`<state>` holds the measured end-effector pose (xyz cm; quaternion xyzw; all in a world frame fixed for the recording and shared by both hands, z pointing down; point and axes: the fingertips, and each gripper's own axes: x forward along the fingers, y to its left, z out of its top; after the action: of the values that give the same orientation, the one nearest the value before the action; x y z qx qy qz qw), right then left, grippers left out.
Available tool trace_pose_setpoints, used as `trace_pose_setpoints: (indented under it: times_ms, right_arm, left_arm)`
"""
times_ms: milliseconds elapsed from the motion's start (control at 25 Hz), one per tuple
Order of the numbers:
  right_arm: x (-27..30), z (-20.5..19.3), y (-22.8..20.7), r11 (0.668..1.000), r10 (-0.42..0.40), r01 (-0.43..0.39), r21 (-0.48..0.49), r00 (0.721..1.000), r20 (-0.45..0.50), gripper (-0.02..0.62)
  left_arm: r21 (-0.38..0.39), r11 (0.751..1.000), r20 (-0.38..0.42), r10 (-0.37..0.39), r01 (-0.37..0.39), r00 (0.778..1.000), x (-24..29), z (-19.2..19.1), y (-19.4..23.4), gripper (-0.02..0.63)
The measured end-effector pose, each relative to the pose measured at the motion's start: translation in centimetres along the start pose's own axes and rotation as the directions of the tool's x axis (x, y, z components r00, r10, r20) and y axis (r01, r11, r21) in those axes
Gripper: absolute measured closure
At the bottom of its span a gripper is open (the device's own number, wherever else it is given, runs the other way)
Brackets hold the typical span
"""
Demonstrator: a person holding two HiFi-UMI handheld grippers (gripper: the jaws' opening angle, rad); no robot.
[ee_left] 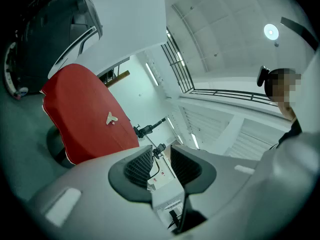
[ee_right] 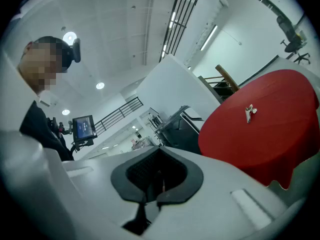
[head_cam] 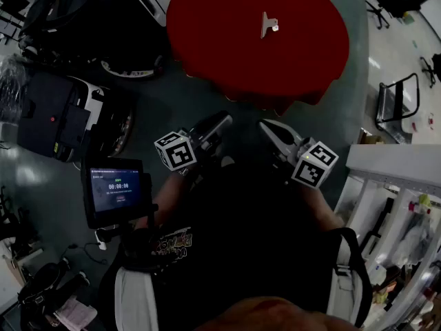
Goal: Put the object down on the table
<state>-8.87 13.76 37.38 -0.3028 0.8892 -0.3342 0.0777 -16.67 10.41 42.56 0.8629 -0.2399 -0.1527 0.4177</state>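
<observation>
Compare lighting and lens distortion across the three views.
Head view: dim and underexposed, only the red table vivid. Left gripper view: bright, fisheye curves the railing; the ceiling lamp flares. Right gripper view: equally bright, strongly curved, with black corners.

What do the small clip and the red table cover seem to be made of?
The clip looks like pale, shiny metal: it glints against the cover, though it is too small to be sure. The red table cover looks like matte cloth: its edge hangs in soft waves and shows no glare.
</observation>
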Motion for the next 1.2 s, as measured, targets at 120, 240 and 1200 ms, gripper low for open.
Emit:
trace_pose_setpoints:
  times_ms: [120,240,1200]
  right_arm:
    - [0.2,0.0,0.0,1.000,0.000,0.000,0.002,1.000,0.004,0.594]
    - [0.4,-0.1,0.0,1.000,0.004,-0.004,0.001,1.000,0.004,0.594]
    - [1.4,1.4,-0.7,1.000,0.008,-0.008,0.004,0.999,0.033,0.592]
  left_arm:
    - [0.003,1.000,0.004,-0.003,0.003,1.000,-0.1,0.3,-0.1,0.480]
    - [0.015,1.000,-0.001,0.005,-0.005,1.000,-0.2,0.5,-0.1,0.482]
    - [0.007,1.000,0.014,0.003,-0.004,1.000,-0.2,1.4,1.1,0.480]
